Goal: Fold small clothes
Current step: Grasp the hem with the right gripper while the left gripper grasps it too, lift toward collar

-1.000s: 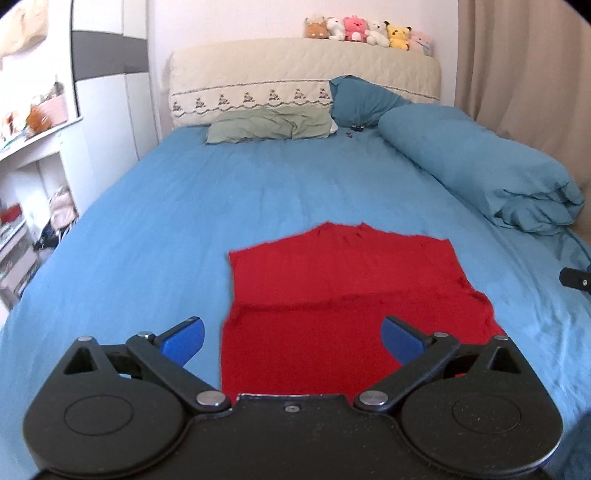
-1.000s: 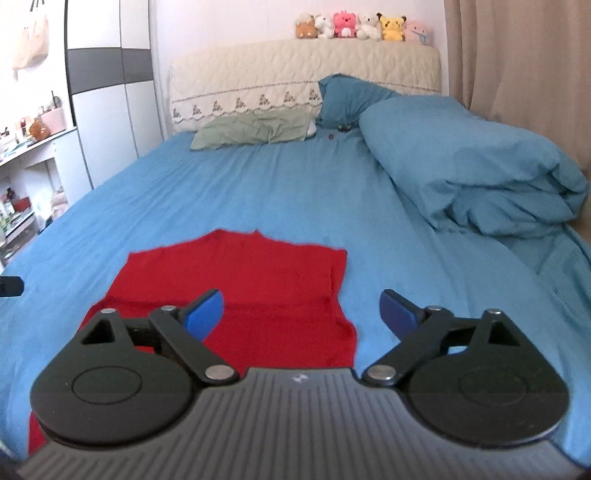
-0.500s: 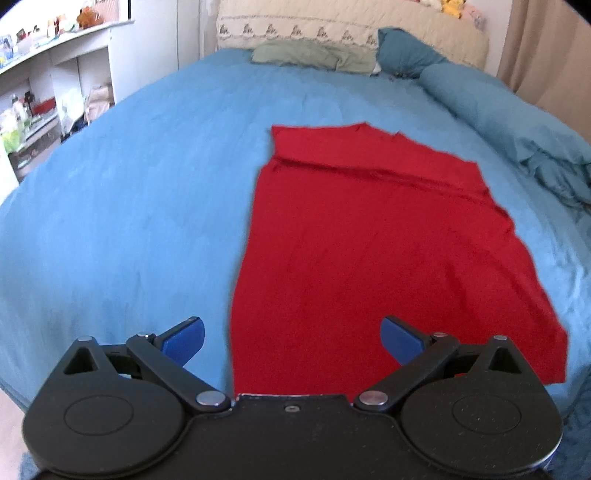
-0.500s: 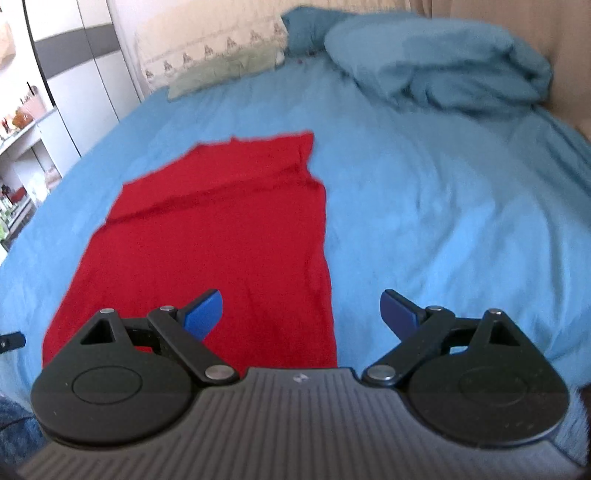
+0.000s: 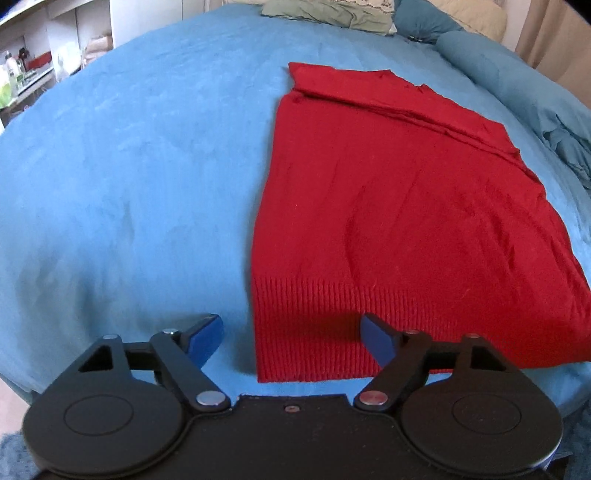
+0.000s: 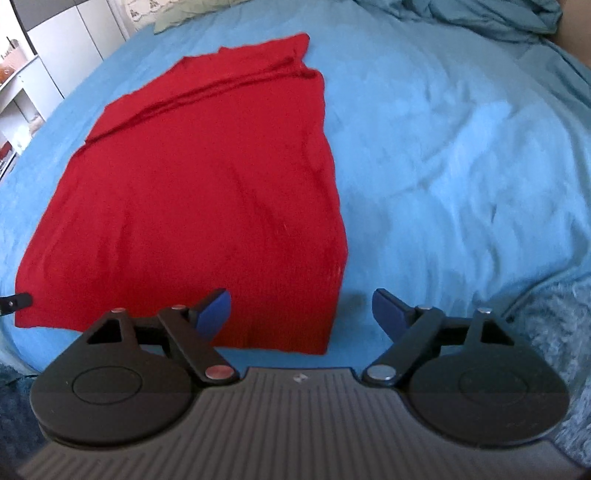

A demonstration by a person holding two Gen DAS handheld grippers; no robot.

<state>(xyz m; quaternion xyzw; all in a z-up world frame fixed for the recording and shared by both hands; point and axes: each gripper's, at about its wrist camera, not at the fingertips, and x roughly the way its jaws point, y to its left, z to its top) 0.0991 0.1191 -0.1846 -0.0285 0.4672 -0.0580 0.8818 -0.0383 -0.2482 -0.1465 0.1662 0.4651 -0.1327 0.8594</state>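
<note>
- The left gripper, a black two-finger tool with blue pads, is hanging over the near left corner of the garment; its jaws have just been closing a little but are still standing wide, pressing on nothing, with the ribbed corner lying between and below them.
- The right gripper, of the same black-and-blue build, is likewise standing wide and gripping nothing, its jaws having just narrowed slightly; the garment's near right corner is sitting between them.
- The red knitted garment with a ribbed hem is lying flat on the blue bedsheet, hem nearest the tools, with a fold line running across its far end.
- Against the frames a second ago, both views are now looking steeply down at the cloth: the headboard and plush toys have left the picture, and the hem is filling the foreground.
- Judging from that, both tools are coming in for a paired pinch on the hem corners, probably to carry the hem toward the far end.
- The green pillow and rolled blue duvet are sitting well apart from the garment.
</note>
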